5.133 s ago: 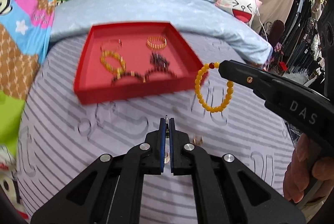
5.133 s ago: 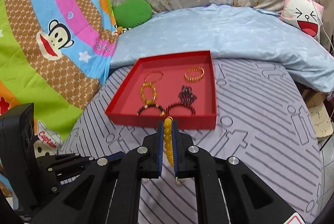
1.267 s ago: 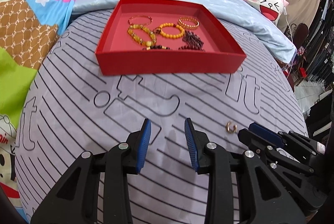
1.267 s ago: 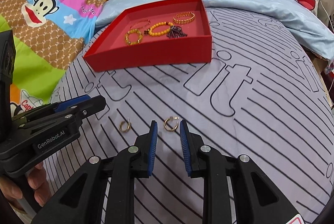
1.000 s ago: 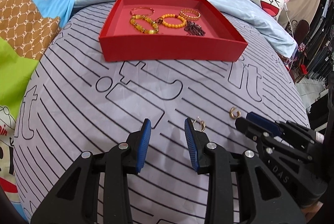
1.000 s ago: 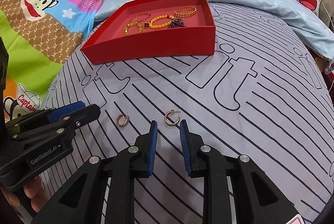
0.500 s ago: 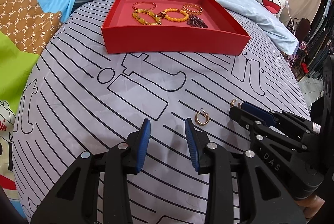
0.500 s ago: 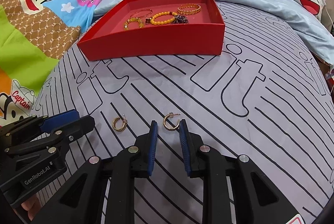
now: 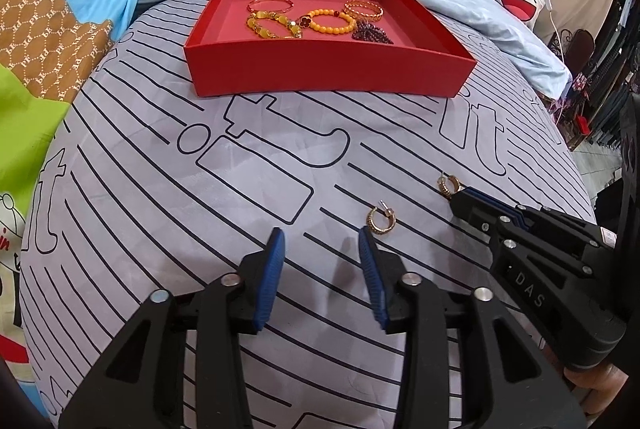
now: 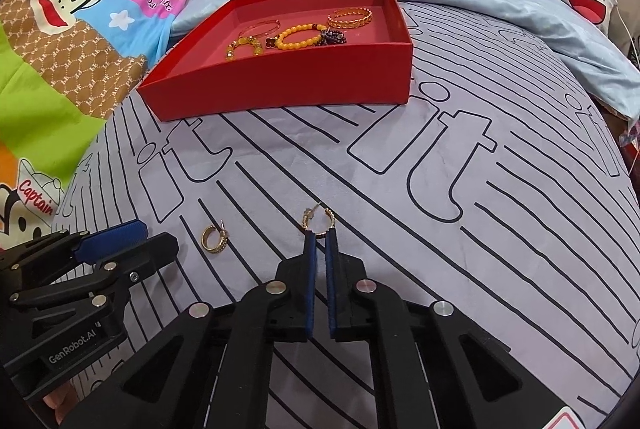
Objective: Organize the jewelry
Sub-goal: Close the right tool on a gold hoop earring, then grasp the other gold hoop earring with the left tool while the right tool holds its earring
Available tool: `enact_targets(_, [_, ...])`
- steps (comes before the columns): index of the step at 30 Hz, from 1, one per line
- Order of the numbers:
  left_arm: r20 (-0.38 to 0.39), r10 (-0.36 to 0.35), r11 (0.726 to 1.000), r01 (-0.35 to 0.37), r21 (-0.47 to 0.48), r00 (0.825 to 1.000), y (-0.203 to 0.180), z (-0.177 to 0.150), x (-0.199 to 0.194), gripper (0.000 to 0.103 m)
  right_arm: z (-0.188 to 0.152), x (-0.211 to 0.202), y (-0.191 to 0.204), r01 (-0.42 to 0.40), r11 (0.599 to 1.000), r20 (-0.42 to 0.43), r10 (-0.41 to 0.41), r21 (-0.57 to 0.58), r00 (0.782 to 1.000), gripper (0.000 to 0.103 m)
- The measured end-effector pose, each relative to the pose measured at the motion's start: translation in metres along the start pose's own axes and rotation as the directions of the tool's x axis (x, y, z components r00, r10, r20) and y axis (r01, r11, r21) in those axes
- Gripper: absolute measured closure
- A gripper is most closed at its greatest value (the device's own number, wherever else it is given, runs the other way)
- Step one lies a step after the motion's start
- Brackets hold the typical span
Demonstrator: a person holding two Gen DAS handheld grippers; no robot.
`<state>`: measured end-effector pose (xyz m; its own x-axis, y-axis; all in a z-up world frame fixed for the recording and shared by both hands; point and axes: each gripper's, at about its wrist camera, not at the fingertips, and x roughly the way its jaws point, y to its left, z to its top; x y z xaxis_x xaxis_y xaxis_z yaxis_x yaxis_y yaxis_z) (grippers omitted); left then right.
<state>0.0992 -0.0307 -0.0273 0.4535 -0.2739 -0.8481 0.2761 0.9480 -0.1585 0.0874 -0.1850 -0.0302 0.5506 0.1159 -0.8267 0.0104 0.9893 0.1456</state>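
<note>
Two small gold hoop earrings lie on the lilac bedsheet printed with black lines, well apart from the shallow red cardboard tray [image 9: 320, 77] at the far side. One gold hoop earring [image 10: 318, 223] sits right at the tips of the right gripper [image 10: 319, 243], whose blue-padded tongs are drawn narrow around its near edge; whether they already pinch it I cannot tell. The other gold hoop earring [image 9: 381, 223] lies just beyond and to the right of the left gripper [image 9: 320, 241], whose tongs stand wide apart and hold nothing.

These hoops are likely very light, stiff and smooth metal, each with a thin post sticking up, so they should slip or flip easily on the soft sheet. The best hold is probably across the thick band of the hoop, pads pressing on its two flat faces, well clear of the fragile post.

Inside the tray I count five pieces: a thin gold bangle [image 9: 270, 4], a chunky yellow stone bracelet [image 9: 272, 27], an orange bead bracelet [image 9: 330, 23] with a dark red clover charm, a gold chain-link bangle [image 9: 364, 9], and a dark purple bead cluster [image 9: 370, 31]. They touch or overlap near the tray's middle.
</note>
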Motion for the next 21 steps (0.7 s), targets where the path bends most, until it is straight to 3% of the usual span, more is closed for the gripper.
enact_targets(6, [0.002, -0.006, 1.0, 0.006, 0.019, 1.0, -0.006, -0.003, 0.001, 0.061, -0.001, -0.002, 0.0, -0.002, 1.0, 0.0, 0.002, 0.0, 1.0, 0.1])
enact_targets(11, [-0.004, -0.004, 1.0, 0.004, 0.015, 1.0, -0.006, -0.002, 0.004, 0.061, 0.0, -0.005, 0.004, 0.006, 1.0, 0.018, -0.006, -0.015, 1.0, 0.08])
enact_targets(13, [-0.004, -0.003, 1.0, 0.003, 0.012, 1.0, -0.004, -0.003, 0.004, 0.061, 0.003, -0.004, 0.005, 0.008, 1.0, 0.023, -0.007, -0.024, 1.0, 0.077])
enact_targets(18, [-0.005, -0.004, 1.0, 0.004, 0.011, 1.0, -0.003, -0.002, 0.004, 0.061, 0.01, 0.005, 0.011, 0.015, 0.999, 0.019, -0.014, -0.04, 1.0, 0.077])
enact_targets(21, [-0.004, -0.008, 1.0, 0.008, 0.013, 1.0, -0.004, -0.002, 0.004, 0.061, 0.011, 0.007, 0.009, 0.025, 0.999, 0.018, -0.024, -0.039, 1.0, 0.087])
